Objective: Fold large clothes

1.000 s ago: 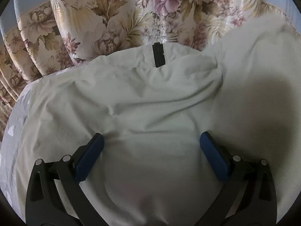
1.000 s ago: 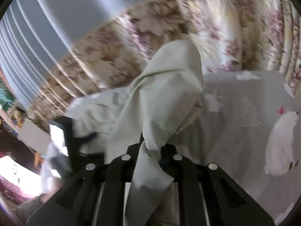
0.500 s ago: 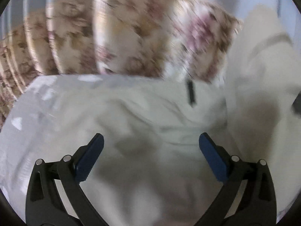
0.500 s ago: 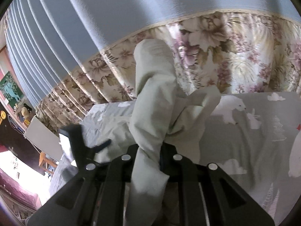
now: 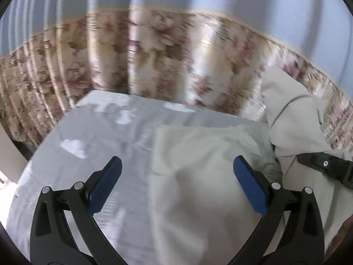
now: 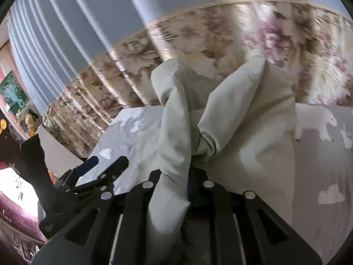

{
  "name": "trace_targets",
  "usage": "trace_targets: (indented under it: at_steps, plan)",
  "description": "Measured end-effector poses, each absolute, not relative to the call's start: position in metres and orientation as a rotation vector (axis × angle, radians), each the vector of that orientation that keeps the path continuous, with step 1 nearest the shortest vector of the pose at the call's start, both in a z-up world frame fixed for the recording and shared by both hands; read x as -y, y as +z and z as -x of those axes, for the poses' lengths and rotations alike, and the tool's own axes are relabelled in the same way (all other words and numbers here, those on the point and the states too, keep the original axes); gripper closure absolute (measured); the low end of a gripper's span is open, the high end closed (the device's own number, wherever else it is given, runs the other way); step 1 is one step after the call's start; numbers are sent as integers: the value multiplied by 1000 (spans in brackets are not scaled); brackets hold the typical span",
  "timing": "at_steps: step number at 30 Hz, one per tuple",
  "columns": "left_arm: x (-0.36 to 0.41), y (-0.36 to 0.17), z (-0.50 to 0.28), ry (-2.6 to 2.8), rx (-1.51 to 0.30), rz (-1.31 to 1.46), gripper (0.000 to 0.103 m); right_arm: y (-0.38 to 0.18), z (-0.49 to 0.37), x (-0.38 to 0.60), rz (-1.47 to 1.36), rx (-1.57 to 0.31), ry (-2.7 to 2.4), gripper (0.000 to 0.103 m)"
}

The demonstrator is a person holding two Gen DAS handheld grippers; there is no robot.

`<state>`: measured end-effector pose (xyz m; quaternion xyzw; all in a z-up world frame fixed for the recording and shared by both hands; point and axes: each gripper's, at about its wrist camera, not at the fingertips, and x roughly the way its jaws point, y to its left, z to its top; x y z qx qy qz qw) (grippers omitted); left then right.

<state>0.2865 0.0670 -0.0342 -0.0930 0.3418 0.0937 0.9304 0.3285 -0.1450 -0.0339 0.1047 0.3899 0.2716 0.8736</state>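
Observation:
A large pale cream garment (image 5: 198, 176) lies partly spread on the grey printed bed sheet (image 5: 99, 137). My left gripper (image 5: 174, 174) hovers over its left edge, wide open, with nothing between the blue pads (image 5: 106, 181). My right gripper (image 6: 189, 176) is shut on a bunched fold of the garment (image 6: 238, 119), which stands up in two peaks in front of the camera. In the left wrist view that lifted fold (image 5: 293, 119) rises at the right, with the right gripper's black body (image 5: 324, 165) beside it. The left gripper (image 6: 106, 165) shows at the lower left of the right wrist view.
A floral and grey-blue curtain (image 5: 165, 61) hangs along the far side of the bed. The bed sheet (image 6: 320, 165) carries white bear and cloud prints. To the left beyond the bed are a dark cabinet (image 6: 13, 141) and a bright floor area.
Both grippers have swung left and the left one has risen. The garment's black neck label has left the left wrist view, and bare sheet now shows under the left gripper. The right grip is unchanged.

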Motion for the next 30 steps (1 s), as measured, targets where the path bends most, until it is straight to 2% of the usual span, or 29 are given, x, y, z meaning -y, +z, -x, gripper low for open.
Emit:
trace_targets:
  at_steps: [5,12,16,18,19,20,26,30]
  plan:
    - [-111,-19,-266,250,-656,223,3,-34,-321,91,-141,-811,604,91]
    - [-137,-26,-254,271,-686,224,3,-101,-329,32,-73,-919,589,86]
    - [-142,-28,-244,269,-696,229,3,-90,-324,38,-100,-923,599,82]
    - [-140,-25,-239,259,-696,236,3,-76,-318,51,-142,-933,628,69]
    - [-137,-23,-238,247,-695,237,3,-65,-310,60,-171,-919,672,35]
    - [-133,-21,-236,238,-691,234,3,-58,-304,67,-201,-894,699,6]
    - [-102,-3,-221,189,-663,225,3,-2,-273,118,-317,-723,710,5]
    - [-63,-4,-204,130,-665,167,3,3,-265,163,-332,-690,650,5]
